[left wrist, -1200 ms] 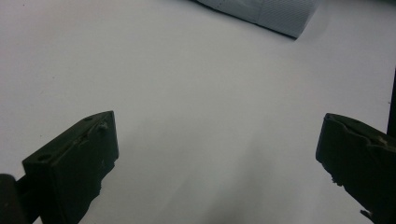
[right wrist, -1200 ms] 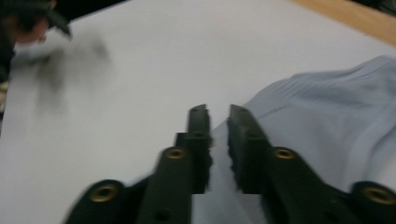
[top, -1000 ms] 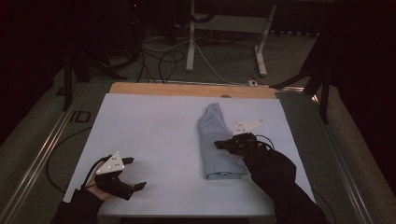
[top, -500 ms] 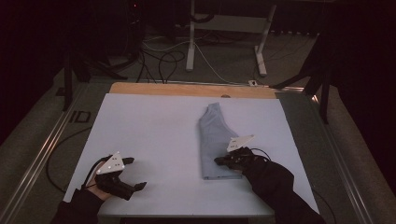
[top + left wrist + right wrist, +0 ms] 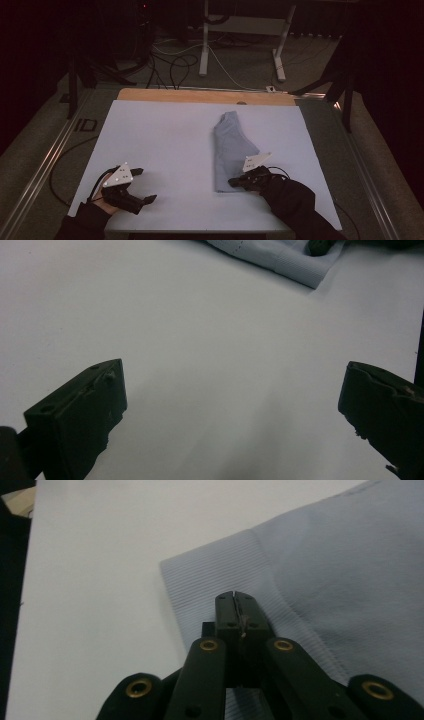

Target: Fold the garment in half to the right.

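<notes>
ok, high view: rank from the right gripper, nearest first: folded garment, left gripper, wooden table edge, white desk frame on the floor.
1. folded garment: pale blue, its near ribbed hem under the right gripper, whose jaws are shut.
2. left gripper: across the white sheet, at the near left.
3. wooden table edge: far side of the table.
4. white desk frame: on the floor beyond the table.

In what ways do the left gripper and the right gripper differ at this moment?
The left gripper has its jaws wide apart, while the right gripper has them shut. The left gripper hovers over the bare white table; the right gripper sits on the ribbed hem of the folded blue garment. Both are black and hand-held.
</notes>
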`<action>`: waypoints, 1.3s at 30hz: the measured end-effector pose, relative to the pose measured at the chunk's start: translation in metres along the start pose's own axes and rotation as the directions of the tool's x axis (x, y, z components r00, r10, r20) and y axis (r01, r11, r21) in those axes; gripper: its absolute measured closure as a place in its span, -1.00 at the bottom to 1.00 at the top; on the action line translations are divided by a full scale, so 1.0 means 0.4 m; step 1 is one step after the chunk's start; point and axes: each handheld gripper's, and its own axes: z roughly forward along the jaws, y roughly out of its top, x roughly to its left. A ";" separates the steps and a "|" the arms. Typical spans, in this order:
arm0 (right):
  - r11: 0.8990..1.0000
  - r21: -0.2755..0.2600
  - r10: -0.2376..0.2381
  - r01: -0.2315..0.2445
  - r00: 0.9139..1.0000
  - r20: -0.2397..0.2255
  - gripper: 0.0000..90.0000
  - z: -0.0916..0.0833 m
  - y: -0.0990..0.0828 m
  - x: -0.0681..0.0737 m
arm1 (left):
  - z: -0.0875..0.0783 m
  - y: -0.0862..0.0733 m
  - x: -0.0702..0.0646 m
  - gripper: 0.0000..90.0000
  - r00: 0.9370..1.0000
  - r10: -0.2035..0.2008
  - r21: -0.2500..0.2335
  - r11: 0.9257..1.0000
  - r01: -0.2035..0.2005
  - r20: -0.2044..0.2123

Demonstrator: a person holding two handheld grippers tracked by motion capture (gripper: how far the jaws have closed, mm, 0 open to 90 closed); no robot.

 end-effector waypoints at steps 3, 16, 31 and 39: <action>1.000 0.004 -0.009 0.009 1.000 -0.008 1.00 0.006 0.000 0.008 | 0.000 0.000 -0.002 -0.99 1.000 0.008 0.003 1.000 -0.008 0.012; 0.999 -0.037 0.028 -0.029 0.999 -0.040 1.00 0.006 -0.008 -0.006 | 0.002 -0.001 -0.003 -0.99 1.000 0.000 0.003 1.000 0.000 0.013; 0.990 -0.137 0.046 -0.036 0.997 0.068 0.70 -0.052 0.038 -0.011 | 0.001 0.000 -0.004 -0.99 1.000 0.008 0.006 1.000 -0.008 0.010; 0.983 -0.166 0.100 -0.083 0.990 0.098 -0.40 -0.064 0.047 -0.020 | -0.002 0.004 -0.005 -0.99 1.000 0.012 -0.002 1.000 -0.012 0.003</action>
